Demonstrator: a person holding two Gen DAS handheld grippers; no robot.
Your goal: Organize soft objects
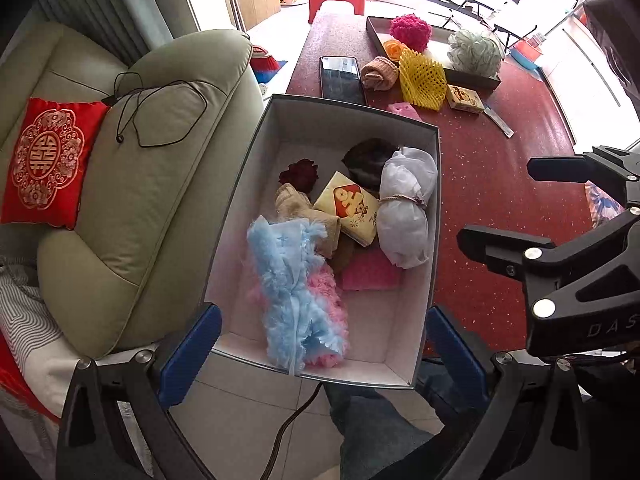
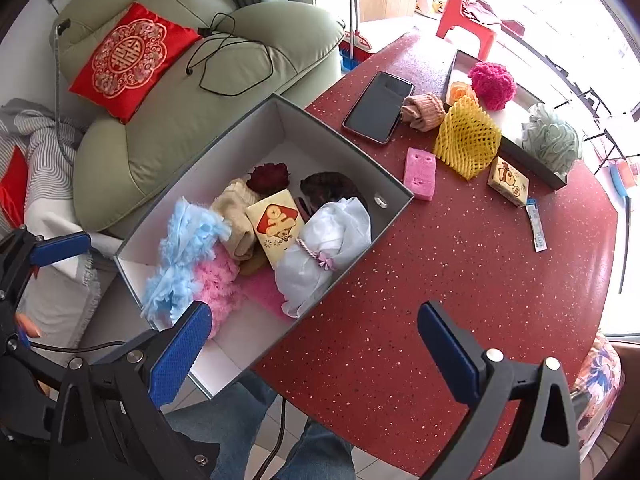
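Box [image 1: 434, 216] part-filled at table edge; both tongs empty above it.

Blue fluff [image 1: 288, 280] lies on pink fluff at the near end of the box, white bundle [image 1: 404, 208] by the right wall. Loose items beyond, on the table [image 2: 460, 280]: pink sponge [image 2: 419, 174], yellow net [image 2: 466, 142], beige roll [image 2: 424, 111], small pack [image 2: 509, 181]. My L tongs [image 1: 320, 352] are wide open, nothing held. R tongs [image 2: 316, 344] are also agape, empty. Next, I judge: R to the sponge, nearest. Come straight down, pinch across the short sides w/ light squeeze, avoid the phone [image 2: 378, 106].
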